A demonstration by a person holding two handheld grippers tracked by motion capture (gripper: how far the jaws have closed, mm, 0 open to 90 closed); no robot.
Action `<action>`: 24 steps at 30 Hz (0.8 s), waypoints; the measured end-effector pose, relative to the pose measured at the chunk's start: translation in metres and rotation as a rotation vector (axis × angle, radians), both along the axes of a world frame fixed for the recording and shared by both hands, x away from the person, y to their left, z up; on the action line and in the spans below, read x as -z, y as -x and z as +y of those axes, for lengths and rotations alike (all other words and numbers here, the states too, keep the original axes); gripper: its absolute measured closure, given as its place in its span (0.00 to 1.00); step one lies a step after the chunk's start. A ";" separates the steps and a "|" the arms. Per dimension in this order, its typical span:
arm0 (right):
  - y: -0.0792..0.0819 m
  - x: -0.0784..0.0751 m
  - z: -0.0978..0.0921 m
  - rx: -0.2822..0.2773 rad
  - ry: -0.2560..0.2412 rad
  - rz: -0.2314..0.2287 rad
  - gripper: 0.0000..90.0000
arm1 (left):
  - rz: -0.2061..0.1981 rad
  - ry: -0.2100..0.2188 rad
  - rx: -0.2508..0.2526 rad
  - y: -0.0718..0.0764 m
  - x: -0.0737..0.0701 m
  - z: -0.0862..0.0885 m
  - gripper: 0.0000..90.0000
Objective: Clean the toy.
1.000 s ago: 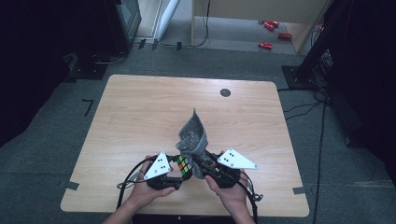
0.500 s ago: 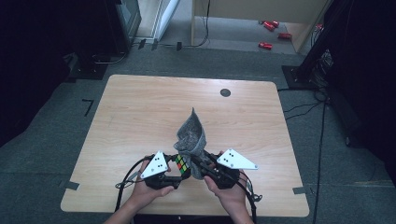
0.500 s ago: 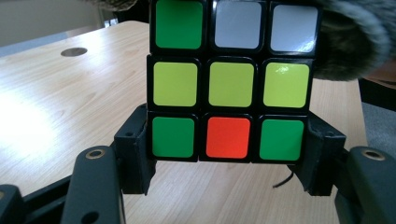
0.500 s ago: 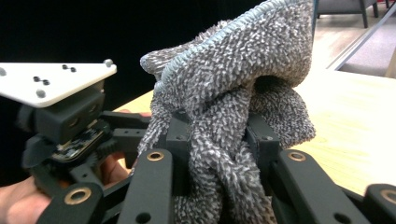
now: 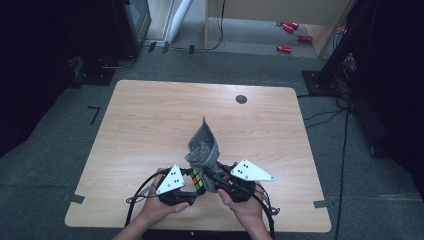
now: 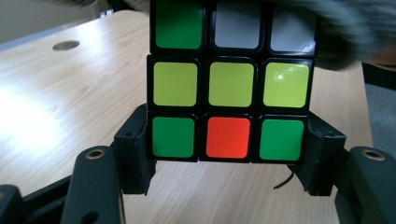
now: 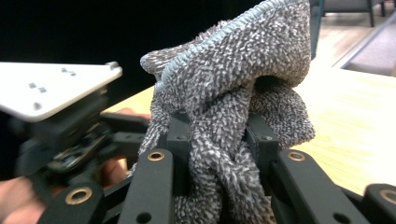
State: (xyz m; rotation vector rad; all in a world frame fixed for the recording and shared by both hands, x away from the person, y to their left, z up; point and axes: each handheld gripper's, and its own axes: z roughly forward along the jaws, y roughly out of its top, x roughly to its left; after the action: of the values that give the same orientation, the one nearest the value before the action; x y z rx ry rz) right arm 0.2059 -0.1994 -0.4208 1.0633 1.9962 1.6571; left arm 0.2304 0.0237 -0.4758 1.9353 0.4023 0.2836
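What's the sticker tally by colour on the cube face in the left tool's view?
Puzzle cube, face toward the left tool:
Green: 3
Yellow-green: 3
Grey-white: 2
Red: 1
Total: 9

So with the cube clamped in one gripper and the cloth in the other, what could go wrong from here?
The left gripper grips the cube only by its bottom row, so a firm wipe might tip it out or twist a layer. The cloth is bunched in the right gripper with loose folds hanging, and they could snag. Both work near the table edge, so a dropped cube may fall off.
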 end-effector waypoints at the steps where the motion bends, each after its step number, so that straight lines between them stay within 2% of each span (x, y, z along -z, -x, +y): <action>1: 0.000 0.000 0.000 0.000 0.000 0.000 0.77 | 0.000 0.000 0.000 0.000 0.000 0.000 0.38; 3: -0.005 0.004 -0.010 0.040 -0.027 0.029 0.77 | -0.003 0.013 -0.007 0.000 -0.002 0.002 0.38; 6: -0.007 0.007 -0.014 0.061 -0.029 0.048 0.77 | 0.010 0.028 -0.023 -0.005 -0.003 0.008 0.38; 11: -0.003 0.005 -0.006 0.033 -0.010 0.026 0.77 | 0.036 0.031 -0.040 -0.009 0.000 0.012 0.38; 13: 0.000 0.002 -0.001 0.003 -0.011 0.010 0.77 | 0.042 0.027 -0.031 -0.008 0.001 0.009 0.38; 16: 0.002 0.000 0.002 -0.002 0.002 -0.004 0.77 | 0.034 0.017 -0.014 -0.004 0.001 0.004 0.38; 21: -0.007 0.007 -0.011 0.056 -0.034 0.043 0.77 | 0.015 0.013 -0.022 -0.005 -0.003 0.006 0.38; 24: -0.008 0.010 -0.013 0.069 -0.024 0.046 0.78 | 0.026 0.022 -0.051 -0.010 -0.004 0.012 0.38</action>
State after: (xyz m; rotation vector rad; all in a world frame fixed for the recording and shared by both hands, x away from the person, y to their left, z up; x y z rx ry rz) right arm 0.2134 -0.2126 -0.4306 1.1751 1.9492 1.6388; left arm 0.2404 0.0356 -0.4721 1.9108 0.4702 0.2859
